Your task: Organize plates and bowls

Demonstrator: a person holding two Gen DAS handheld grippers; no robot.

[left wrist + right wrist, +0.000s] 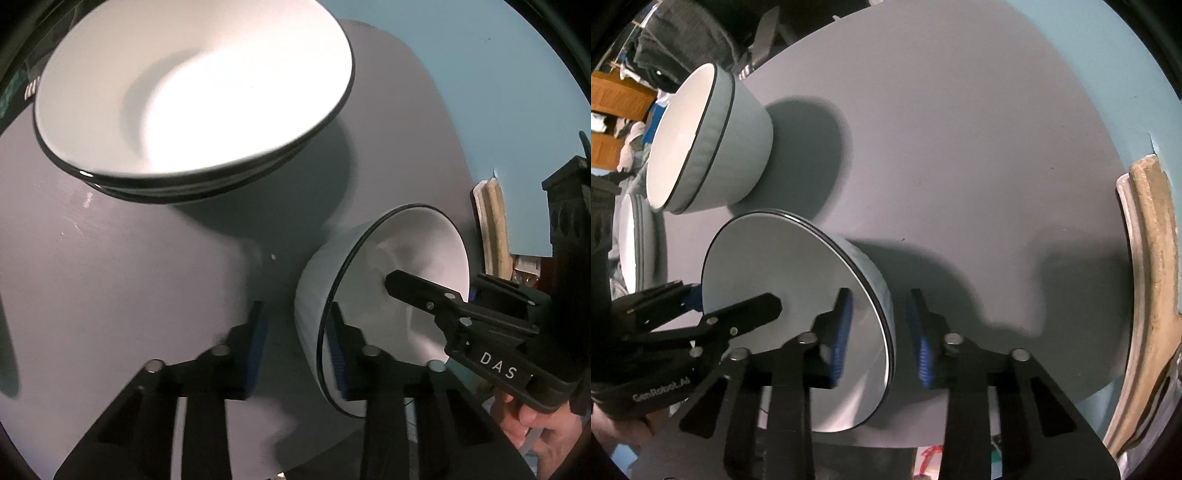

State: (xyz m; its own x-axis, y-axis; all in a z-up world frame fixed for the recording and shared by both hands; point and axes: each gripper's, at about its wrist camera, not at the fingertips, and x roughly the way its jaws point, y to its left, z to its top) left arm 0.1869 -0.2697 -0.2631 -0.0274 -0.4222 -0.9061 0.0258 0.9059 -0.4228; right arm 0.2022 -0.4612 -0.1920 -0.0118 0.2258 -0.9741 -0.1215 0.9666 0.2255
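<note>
The small bowl (798,317) serves as the landmark here; it sits on the grey table (960,147), and both grippers stand about its rim, each with one finger inside and one outside. The right gripper (881,336) straddles the near rim, its blue pads (842,332) parted with a gap to the wall on either side, so it is open and not yet pinching; the likely reason for this stance is to seize the thin wall, since the bowl is too wide to span. The left gripper (297,350) straddles the opposite rim in the same way, jaws apart and gripping nothing. Beyond the small bowl, farther along the table, stands a pair of nested bowls (713,144), which looks the likely destination; beside that, toward the table's edge, rests a stack of plates (192,99). The ware is white with a thin dark rim line, the bowl's outer wall a pale grey, smooth and probably slippery.
</note>
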